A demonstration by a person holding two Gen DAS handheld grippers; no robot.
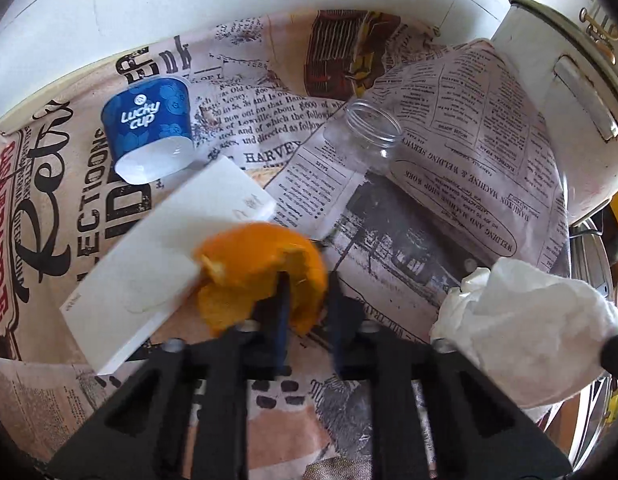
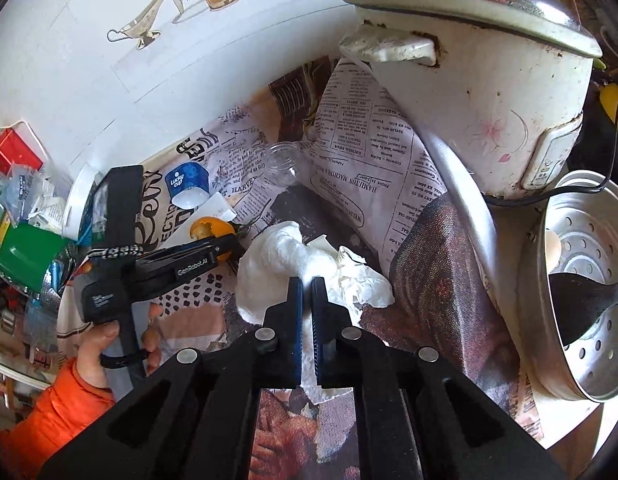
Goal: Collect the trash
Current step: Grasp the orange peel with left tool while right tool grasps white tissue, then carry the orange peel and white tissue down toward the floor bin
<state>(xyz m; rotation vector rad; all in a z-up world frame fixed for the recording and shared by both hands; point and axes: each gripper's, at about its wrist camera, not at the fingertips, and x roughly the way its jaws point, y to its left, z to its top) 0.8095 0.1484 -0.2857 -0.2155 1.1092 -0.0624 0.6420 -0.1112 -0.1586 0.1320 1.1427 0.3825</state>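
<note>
My left gripper (image 1: 309, 280) is shut on an orange peel (image 1: 261, 264), held just above the newspaper-print tablecloth; the peel also shows in the right wrist view (image 2: 211, 230). My right gripper (image 2: 307, 282) is shut on a crumpled white tissue (image 2: 277, 264), which shows at the lower right of the left wrist view (image 1: 525, 320). A blue Lucky Cup paper cup (image 1: 149, 128) lies on its side at the far left. A clear plastic jar (image 1: 367, 136) lies on a loose newspaper sheet (image 1: 469, 152). A flat white box (image 1: 165, 256) lies beside the peel.
A white rice cooker (image 2: 477, 92) stands at the back right, with a metal steamer pot (image 2: 581, 280) and ladle beside it. A white tiled wall (image 1: 189, 8) runs behind. A clutter of packets and a green box (image 2: 25, 252) lies at the far left.
</note>
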